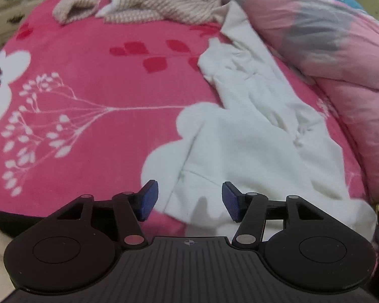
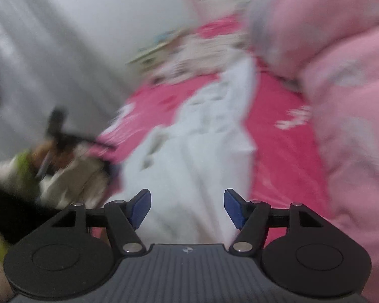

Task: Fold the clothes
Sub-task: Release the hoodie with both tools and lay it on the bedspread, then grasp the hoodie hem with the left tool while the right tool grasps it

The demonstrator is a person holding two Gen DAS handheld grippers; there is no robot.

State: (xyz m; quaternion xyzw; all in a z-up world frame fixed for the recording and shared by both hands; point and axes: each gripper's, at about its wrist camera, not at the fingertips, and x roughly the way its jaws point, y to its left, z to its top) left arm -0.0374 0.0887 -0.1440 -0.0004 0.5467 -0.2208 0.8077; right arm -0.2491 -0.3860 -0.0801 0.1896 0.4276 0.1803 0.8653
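White garment (image 1: 252, 139) lies rumpled near bed (image 1: 101, 75) right edge. We keep left gripper (image 1: 189, 199) and right gripper (image 2: 187, 208) released, empty; we should grasp hem corners squarely.

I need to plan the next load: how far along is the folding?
Done: nothing looks neatly folded. In hand: nothing; left claw and right claw are both open over the rumpled white garment. Left: that garment, plus the beige knit sweater lying crumpled farther back.

pink floral blanket (image 1: 93, 58), rumpled pink quilt (image 1: 341, 58) (alongside), cream dresser (image 1: 10, 2)
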